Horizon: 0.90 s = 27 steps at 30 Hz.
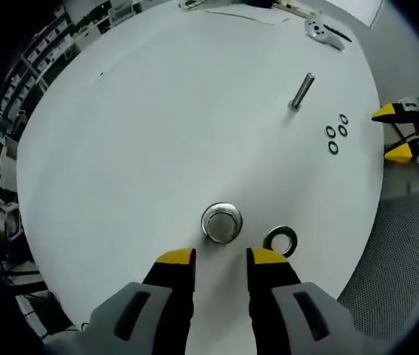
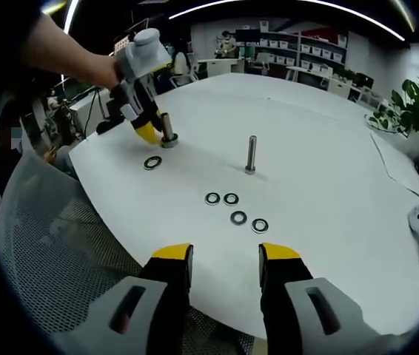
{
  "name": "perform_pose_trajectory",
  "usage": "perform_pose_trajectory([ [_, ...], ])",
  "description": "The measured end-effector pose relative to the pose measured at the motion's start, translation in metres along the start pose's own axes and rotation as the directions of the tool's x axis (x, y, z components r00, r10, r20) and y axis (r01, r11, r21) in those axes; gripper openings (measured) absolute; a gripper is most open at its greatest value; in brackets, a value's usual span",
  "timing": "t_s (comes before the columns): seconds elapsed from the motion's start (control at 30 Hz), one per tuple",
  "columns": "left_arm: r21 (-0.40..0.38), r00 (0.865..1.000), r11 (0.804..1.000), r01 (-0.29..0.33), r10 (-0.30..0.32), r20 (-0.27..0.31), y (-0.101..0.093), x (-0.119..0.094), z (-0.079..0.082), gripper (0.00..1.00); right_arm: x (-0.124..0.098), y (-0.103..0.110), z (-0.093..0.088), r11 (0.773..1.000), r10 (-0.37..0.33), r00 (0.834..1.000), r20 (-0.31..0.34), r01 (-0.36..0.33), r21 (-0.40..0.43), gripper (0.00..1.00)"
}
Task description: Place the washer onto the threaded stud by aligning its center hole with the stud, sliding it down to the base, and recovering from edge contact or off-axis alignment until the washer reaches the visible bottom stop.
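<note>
Washer (image 1: 280,240), the larger ring, lies flat on the white table (image 1: 158,133) at about four o'clock from the short stud (image 1: 221,222), close beside it but not touching. In the left gripper view that stud is seen nearly end-on, just ahead of the left gripper (image 1: 221,259), whose yellow-tipped jaws stand apart with nothing between them. In the right gripper view the same gripper hangs over the stud at about ten o'clock, a person's hand behind it. The right gripper (image 2: 226,255) waits at the near table edge, jaws apart and empty. A taller stud (image 2: 251,154) stands upright near the table's middle, with four small washers (image 2: 235,209) in a loose cluster on the near side of it, well apart from the big one.

The step in hand looks like picking up the washer beside the short stud. To do it well, I would swing the left jaws toward four o'clock, straddle the ring across its rim, and tip one edge up, since a flat ring on a smooth top gives little to bite. Hold it by the rim, leaving the centre hole clear, then bring it level over the stud's top. If the edge catches on the threads, back off slightly and re-level rather than push.
</note>
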<state>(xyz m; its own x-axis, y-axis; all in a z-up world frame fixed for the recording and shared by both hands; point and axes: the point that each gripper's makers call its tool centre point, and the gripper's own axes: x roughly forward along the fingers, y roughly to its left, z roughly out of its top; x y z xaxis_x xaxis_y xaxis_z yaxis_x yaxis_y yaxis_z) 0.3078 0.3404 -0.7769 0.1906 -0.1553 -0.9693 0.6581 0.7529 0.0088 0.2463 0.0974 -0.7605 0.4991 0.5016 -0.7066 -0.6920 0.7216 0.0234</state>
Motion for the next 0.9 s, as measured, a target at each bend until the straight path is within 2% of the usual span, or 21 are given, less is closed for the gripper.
perform_pose_trajectory([
  [0.23,-0.093,0.999,0.995,0.022,-0.019,0.041,-0.010,-0.001,0.003,0.28,0.000,0.001,0.000,1.000,0.005,1.000,0.001,-0.005,-0.003,0.38],
  [0.9,-0.103,0.997,0.993,0.049,-0.042,0.065,-0.046,0.009,0.001,0.33,0.000,0.002,0.001,1.000,0.010,1.000,0.007,-0.010,-0.005,0.38],
])
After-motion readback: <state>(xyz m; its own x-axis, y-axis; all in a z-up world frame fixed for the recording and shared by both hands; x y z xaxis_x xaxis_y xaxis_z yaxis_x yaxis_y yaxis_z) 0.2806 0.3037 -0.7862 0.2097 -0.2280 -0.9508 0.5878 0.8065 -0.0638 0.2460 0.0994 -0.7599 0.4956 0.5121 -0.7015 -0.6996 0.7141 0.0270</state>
